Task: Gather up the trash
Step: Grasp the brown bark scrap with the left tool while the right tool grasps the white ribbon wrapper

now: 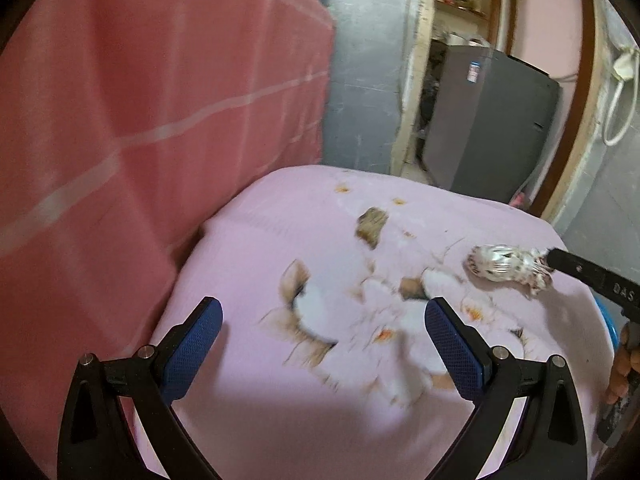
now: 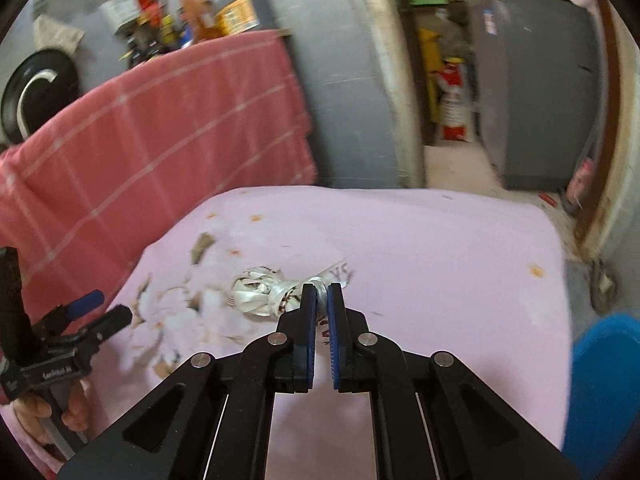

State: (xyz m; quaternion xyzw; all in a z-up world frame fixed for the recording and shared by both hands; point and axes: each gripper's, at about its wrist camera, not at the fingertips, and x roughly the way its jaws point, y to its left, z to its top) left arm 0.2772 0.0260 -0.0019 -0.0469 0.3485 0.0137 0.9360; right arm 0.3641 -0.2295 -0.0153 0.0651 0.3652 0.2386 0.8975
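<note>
- The crumpled wrapper (image 2: 260, 294) sits pinched at its twisted tail between my right gripper (image 2: 321, 294) fingers, its bulk just ahead and left of the tips, over the pink bed sheet (image 2: 440, 248).
- It looks light, thin and crinkly; I judge the twisted end the firmest hold.
- My left gripper (image 1: 322, 322) fingers are spread wide, holding nothing.
- The blue bin (image 2: 604, 380) waits right of my right fingers.

1. A pink sheet (image 1: 460, 216) with a floral print covers the bed.
2. A red checked blanket (image 1: 140, 120) hangs just beside the bed's left edge.
3. A grey cabinet (image 1: 488, 120) stands beyond the doorway.
4. Bottles and jars (image 2: 192, 12) crowd a shelf behind the blanket.
5. A dark round plate (image 2: 38, 92) leans against the grey wall.
</note>
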